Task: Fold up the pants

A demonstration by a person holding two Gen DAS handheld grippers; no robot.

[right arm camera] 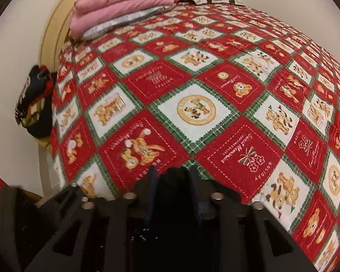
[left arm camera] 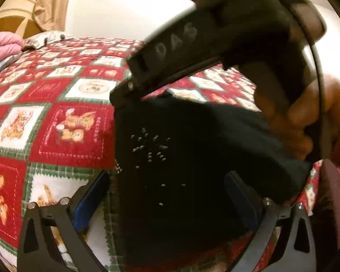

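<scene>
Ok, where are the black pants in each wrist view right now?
Left wrist: the black pants fill the lower centre, hanging from the right hand-held gripper between the open left fingers.
Right wrist: only a dark bunch at the bottom centre, pinched between the fingers.
Shared landmark: the pink blanket on the bed.

Matt dark cloth pants point(left arm camera: 181, 158), quilted bedspread point(right arm camera: 192, 113)

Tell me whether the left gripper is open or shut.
Open. In the left wrist view the left gripper has its blue-padded fingers set wide apart, with the black pants hanging between them, unclamped.
</scene>
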